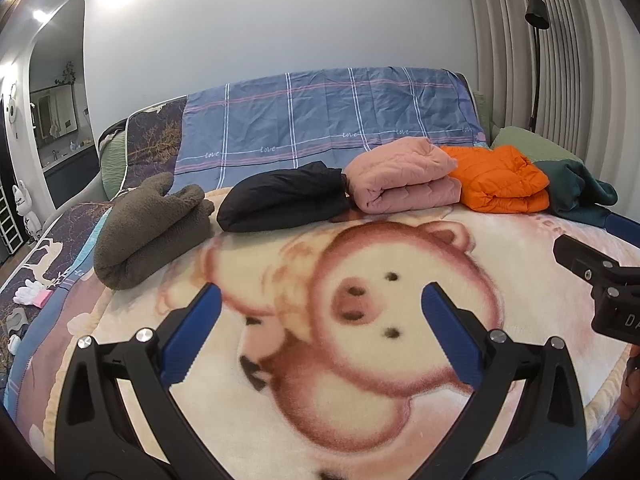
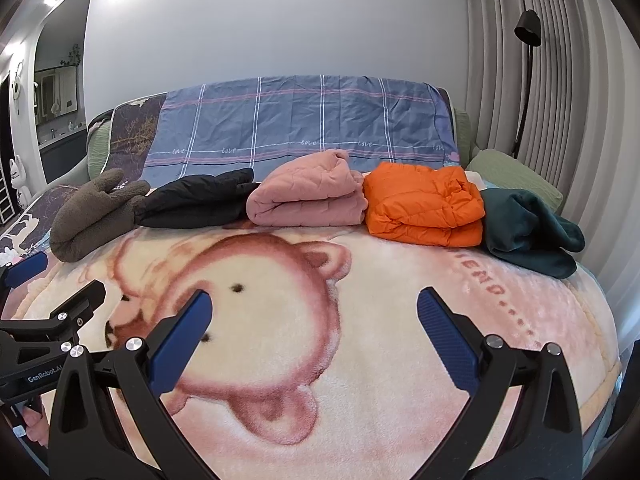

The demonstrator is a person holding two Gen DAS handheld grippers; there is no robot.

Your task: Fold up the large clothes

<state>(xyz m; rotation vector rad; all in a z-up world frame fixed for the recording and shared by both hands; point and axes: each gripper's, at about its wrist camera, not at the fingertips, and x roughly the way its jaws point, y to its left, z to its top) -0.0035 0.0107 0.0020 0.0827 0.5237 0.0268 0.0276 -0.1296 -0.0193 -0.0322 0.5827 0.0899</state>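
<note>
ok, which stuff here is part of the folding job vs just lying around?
Job: brown fleece, black jacket, pink quilted coat, orange puffer, dark green garment, all folded; both grippers open.
Lying about: bear blanket, plaid sheet, floor lamp.

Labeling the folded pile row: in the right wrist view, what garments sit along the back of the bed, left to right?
Brown fleece garment → black jacket → pink quilted garment → orange puffer jacket → dark green garment. All are folded and lie on the cartoon blanket.
</note>
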